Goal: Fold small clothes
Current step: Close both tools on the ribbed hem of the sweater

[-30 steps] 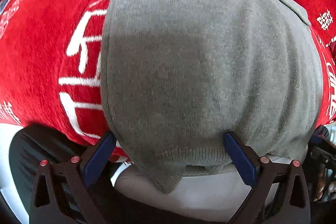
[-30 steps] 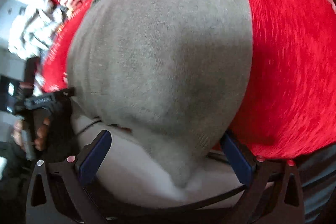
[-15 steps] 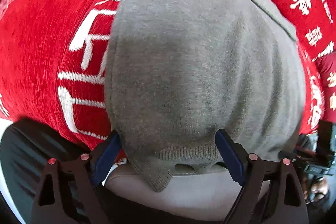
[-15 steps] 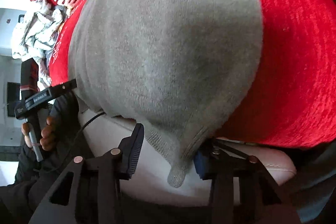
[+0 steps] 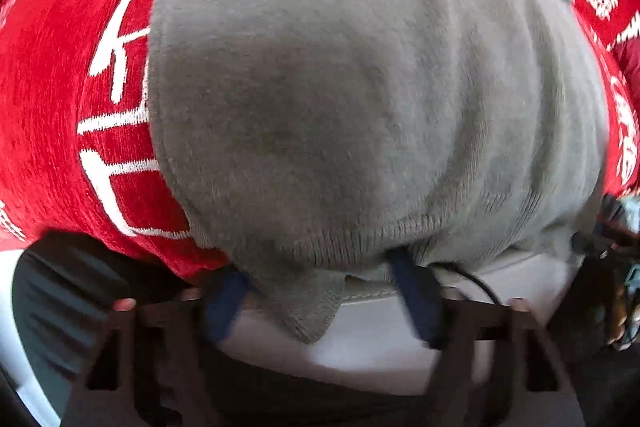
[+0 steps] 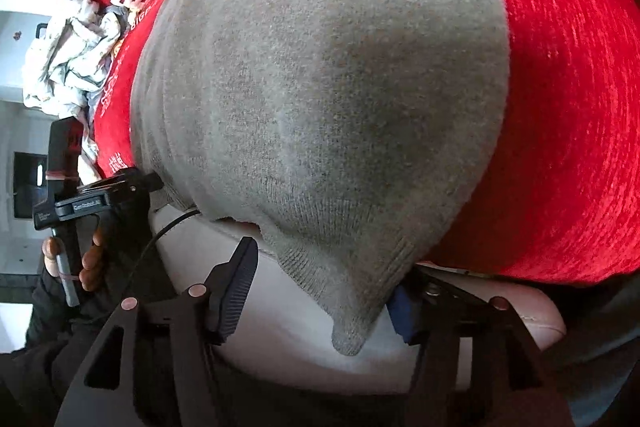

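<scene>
A grey knitted garment [image 5: 360,99] is spread flat over a red cloth with white lettering [image 5: 60,75], its ribbed hem hanging off the near edge of a pale padded surface [image 5: 380,339].

On the left, the left gripper [image 5: 320,299] is pointed down at the hem's left corner. Its blue-padded jaws are closing, with the ribbed corner between them; the view is blurred, and the pads do not yet seem to be pressed on the fabric.

On the right, the right gripper [image 6: 320,291] is set at the hem's other corner [image 6: 348,331]. Its jaws are opening slightly; the left pad is seen clear of the fabric, while the right pad is touched by the ribbing, so nothing is clamped.

At the far left of the right view, a crumpled pale cloth [image 6: 68,63] is seen lying apart.

For a neat fold, both layers of each corner would best be pinched fully before lifting, and both corners raised evenly.
</scene>
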`<action>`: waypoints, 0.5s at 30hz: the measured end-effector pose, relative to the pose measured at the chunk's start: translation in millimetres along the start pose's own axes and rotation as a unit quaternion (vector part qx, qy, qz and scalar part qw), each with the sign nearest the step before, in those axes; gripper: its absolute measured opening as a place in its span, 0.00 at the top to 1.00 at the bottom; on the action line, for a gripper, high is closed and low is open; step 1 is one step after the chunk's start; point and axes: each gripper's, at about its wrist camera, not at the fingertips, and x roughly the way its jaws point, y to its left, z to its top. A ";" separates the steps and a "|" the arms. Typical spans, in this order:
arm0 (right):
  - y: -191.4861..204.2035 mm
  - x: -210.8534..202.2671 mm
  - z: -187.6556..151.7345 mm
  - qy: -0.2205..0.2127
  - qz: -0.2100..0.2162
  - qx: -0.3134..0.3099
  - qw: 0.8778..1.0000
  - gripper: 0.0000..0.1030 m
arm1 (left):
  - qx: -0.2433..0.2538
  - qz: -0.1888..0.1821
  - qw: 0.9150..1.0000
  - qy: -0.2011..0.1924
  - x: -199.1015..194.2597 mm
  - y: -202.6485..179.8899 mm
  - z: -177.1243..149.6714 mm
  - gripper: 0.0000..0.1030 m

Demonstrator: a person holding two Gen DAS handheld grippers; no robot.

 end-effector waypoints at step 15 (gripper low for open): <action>21.4 -33.8 -3.2 -0.067 0.078 -0.054 0.993 0.92 | 0.012 -0.029 0.999 -0.042 -52.8 9.8 -24.8 0.84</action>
